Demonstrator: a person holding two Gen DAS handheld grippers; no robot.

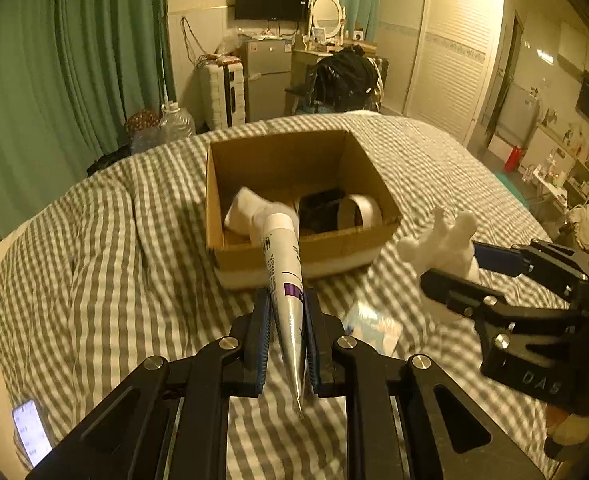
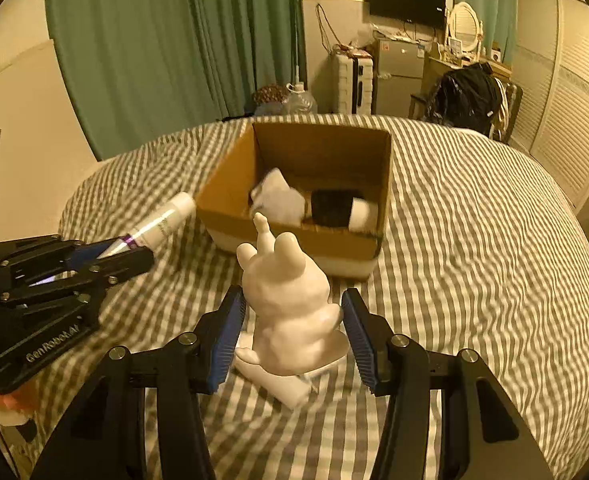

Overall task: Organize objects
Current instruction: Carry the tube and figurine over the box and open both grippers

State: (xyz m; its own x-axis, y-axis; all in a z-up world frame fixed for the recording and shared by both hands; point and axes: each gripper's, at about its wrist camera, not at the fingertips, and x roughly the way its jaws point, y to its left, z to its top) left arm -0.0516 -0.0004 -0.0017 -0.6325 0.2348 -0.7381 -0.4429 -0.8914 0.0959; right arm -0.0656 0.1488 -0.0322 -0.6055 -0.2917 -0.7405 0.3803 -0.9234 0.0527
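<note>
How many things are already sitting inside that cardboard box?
3 that I can see in the cardboard box: a white crumpled sock or cloth on its left, a black object in the middle, and a roll of tape on the right. Smaller things may be hidden beneath.

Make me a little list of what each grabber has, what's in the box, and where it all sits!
left gripper: shut on the tube, cap end pointing toward the box
right gripper: open, fingers on either side of the white figurine, gaps showing on both sides
cardboard box: open top, sits on the checked bedspread
inside box: white cloth, a black item, tape roll
also on bed: phone, screen lit
</note>
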